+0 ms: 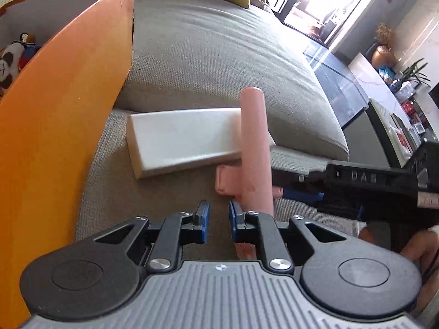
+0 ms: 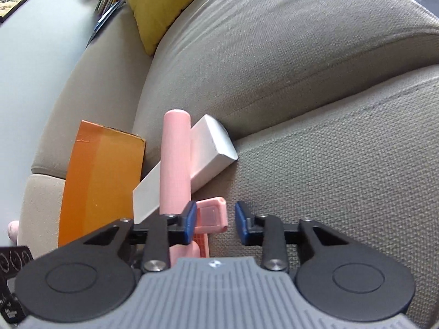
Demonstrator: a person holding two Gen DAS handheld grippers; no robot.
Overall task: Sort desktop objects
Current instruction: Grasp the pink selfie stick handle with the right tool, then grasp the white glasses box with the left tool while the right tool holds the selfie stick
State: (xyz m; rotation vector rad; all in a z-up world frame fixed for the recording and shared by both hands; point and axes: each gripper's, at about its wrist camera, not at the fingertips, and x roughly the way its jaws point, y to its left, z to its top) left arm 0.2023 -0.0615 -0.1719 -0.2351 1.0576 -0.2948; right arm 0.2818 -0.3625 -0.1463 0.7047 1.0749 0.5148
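Observation:
A pink tool stands on the grey sofa seat, its round handle (image 1: 253,142) (image 2: 175,159) sticking up and its flat head (image 1: 227,181) (image 2: 211,213) lying on the fabric. My right gripper (image 2: 215,219) straddles the head. Its left pad is right against the head and a slit of sofa shows before the right pad. In the left wrist view it reaches in from the right (image 1: 285,185). My left gripper (image 1: 219,213) hovers just in front of the tool. Its pads stand a narrow gap apart with only sofa between them, and the handle passes beside its right finger.
A long white box (image 1: 181,139) (image 2: 211,150) lies against the sofa back behind the tool. An orange cardboard box (image 1: 55,137) (image 2: 101,181) stands at the left with a plush toy (image 1: 11,60) inside. A yellow cushion (image 2: 159,5) rests further back. A hand (image 1: 417,246) holds the right gripper.

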